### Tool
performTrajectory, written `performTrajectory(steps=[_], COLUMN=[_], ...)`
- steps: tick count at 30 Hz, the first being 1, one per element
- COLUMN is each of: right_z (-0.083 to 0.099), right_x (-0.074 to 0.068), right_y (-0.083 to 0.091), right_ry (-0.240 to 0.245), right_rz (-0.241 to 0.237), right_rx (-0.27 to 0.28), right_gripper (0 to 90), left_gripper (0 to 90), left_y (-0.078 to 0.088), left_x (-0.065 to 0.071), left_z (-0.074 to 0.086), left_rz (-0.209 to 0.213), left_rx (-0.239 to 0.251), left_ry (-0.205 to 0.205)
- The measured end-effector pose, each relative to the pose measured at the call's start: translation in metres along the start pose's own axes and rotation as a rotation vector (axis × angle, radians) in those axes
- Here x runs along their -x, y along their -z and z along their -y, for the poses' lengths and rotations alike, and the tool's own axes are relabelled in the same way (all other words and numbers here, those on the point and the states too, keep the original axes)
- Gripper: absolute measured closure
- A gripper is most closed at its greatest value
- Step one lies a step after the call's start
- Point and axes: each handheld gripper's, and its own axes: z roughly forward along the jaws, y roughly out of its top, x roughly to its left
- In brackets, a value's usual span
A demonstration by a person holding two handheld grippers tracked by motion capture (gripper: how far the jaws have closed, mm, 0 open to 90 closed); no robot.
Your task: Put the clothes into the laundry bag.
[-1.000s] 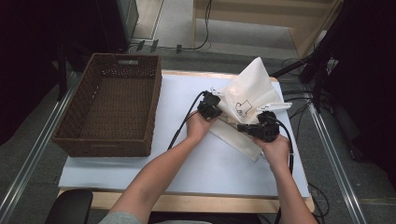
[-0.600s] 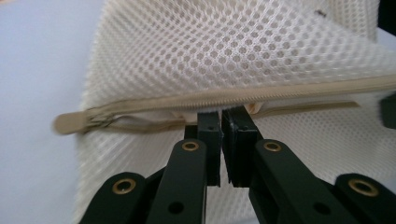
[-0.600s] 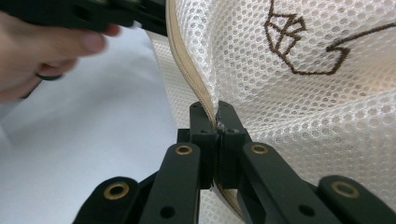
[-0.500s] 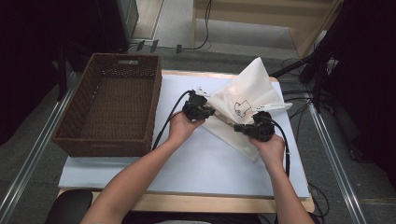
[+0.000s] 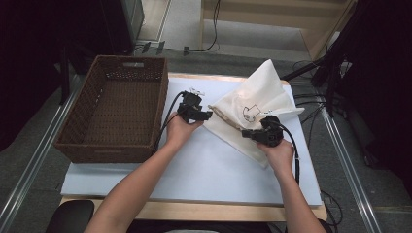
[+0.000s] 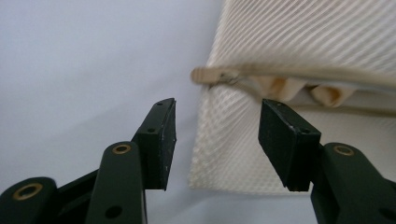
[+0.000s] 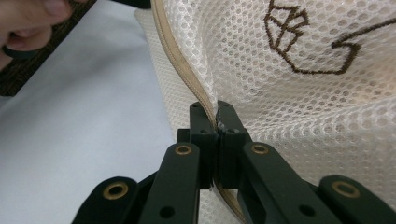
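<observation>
left gripper (image 6: 215, 140): jaws have just been opening, nothing pinched, right beside the bag's zip end
right gripper (image 7: 215, 140): shut tight on the zipper edge (image 7: 175, 51)
mesh laundry bag (image 5: 252, 104): on the white mat (image 5: 194, 170), right of the wicker basket (image 5: 114, 114)
zip line: runs from left gripper toward right gripper
nearer hand: left, to the zip end

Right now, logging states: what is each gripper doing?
Left gripper: open, jaws just opened, holding nothing.
Right gripper: closed on cream mesh zip bag.
</observation>
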Motion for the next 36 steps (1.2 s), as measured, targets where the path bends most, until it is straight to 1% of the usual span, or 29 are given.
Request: performTrajectory(steps=[1, 2, 3, 4, 5, 6, 7, 8, 10, 11, 12, 13, 15, 17, 19, 20, 21, 23, 24, 26, 28, 31, 32, 33, 34, 35, 36], right_z=[0.0, 0.0, 0.0, 0.0, -0.001, -0.001, -0.001, 0.0, 0.0, 0.001, 0.0, -0.001, -0.004, -0.004, -0.003, -0.003, -0.004, -0.004, -0.004, -0.003, -0.003, -0.003, -0.003, -0.003, -0.003, -0.003, -0.003], right_x=[0.0, 0.001, 0.002, 0.003, 0.004, 0.004, 0.004, 0.005, 0.006, 0.007, 0.008, 0.01, 0.012, 0.014, 0.016, 0.017, 0.017, 0.018, 0.018, 0.02, 0.02, 0.022, 0.023, 0.023, 0.022, 0.022, 0.021], right_y=[-0.001, -0.003, -0.004, -0.006, -0.008, -0.01, -0.013, -0.014, -0.015, -0.015, -0.016, -0.017, -0.02, -0.025, -0.028, -0.028, -0.028, -0.03, -0.031, -0.033, -0.033, -0.033, -0.033, -0.033, -0.032, -0.031, -0.03], right_ry=[-0.001, 0.0, 0.0, -0.006, -0.01, -0.011, -0.012, -0.01, -0.012, -0.017, -0.023, -0.027, -0.037, -0.04, -0.052, -0.054, -0.057, -0.059, -0.061, -0.071, -0.059, -0.061, -0.059, -0.063, -0.06, -0.048, -0.042], right_rz=[0.0, 0.001, 0.004, 0.003, 0.003, 0.009, 0.013, 0.021, 0.025, 0.026, 0.028, 0.034, 0.051, 0.065, 0.074, 0.075, 0.077, 0.083, 0.085, 0.08, 0.095, 0.109, 0.109, 0.112, 0.124, 0.14, 0.143], right_rx=[-0.003, -0.006, -0.008, -0.011, -0.013, -0.019, -0.023, -0.029, -0.035, -0.034, -0.029, -0.032, -0.044, -0.055, -0.06, -0.062, -0.063, -0.062, -0.07, -0.07, -0.069, -0.071, -0.071, -0.067, -0.061, -0.059, -0.056], right_gripper=[89.1, 89.1, 89.1, 89.1, 89.1, 89.1, 89.1, 89.1, 89.1, 89.1, 89.1, 89.1, 89.1, 89.1, 89.1, 89.1, 89.1, 89.2, 89.2, 89.2, 89.2, 89.3, 89.3, 89.3, 89.3, 89.4, 89.4], left_gripper=[51.8, 55.7, 62.8, 68.5, 76.9, 82.3, 85.5, 86.8, 87.6, 87.7, 87.8, 87.8, 87.8, 87.8, 87.8, 87.8, 87.8, 87.8, 87.8, 87.8, 87.8, 87.9, 87.9, 87.9, 87.8, 87.7, 87.4], left_y=[-0.005, -0.009, -0.013, -0.016, -0.017, -0.018, -0.017, -0.015, -0.011, -0.008, -0.006, -0.002, 0.005, 0.012, 0.019, 0.023, 0.025, 0.03, 0.032, 0.036, 0.041, 0.049, 0.052, 0.054, 0.055, 0.056, 0.056], left_x=[-0.001, -0.002, -0.003, -0.002, -0.002, -0.001, -0.001, 0.0, 0.003, 0.006, 0.01, 0.014, 0.02, 0.023, 0.025, 0.025, 0.025, 0.026, 0.027, 0.029, 0.032, 0.035, 0.035, 0.034, 0.033, 0.033, 0.032], left_z=[0.002, 0.004, 0.006, 0.008, 0.01, 0.012, 0.013, 0.014, 0.018, 0.021, 0.024, 0.027, 0.034, 0.041, 0.048, 0.052, 0.057, 0.065, 0.068, 0.075, 0.08, 0.087, 0.09, 0.093, 0.096, 0.098, 0.099], left_rz=[-0.004, 0.01, 0.02, 0.024, 0.029, 0.039, 0.05, 0.06, 0.099, 0.118, 0.13, 0.135, 0.159, 0.178, 0.196, 0.199, 0.208, 0.218, 0.227, 0.25, 0.265, 0.284, 0.295, 0.309, 0.313, 0.306, 0.306], left_rx=[-0.017, -0.038, -0.057, -0.07, -0.075, -0.077, -0.072, -0.077, -0.076, -0.078, -0.08, -0.082, -0.089, -0.09, -0.095, -0.102, -0.105, -0.113, -0.121, -0.122, -0.13, -0.147, -0.152, -0.15, -0.155, -0.149, -0.143], left_ry=[0.001, 0.008, 0.013, 0.005, 0.0, 0.002, 0.006, 0.003, 0.009, 0.006, -0.007, -0.023, -0.04, -0.045, -0.047, -0.059, -0.052, -0.059, -0.058, -0.051, -0.054, -0.07, -0.066, -0.043, -0.041, -0.037, -0.03])
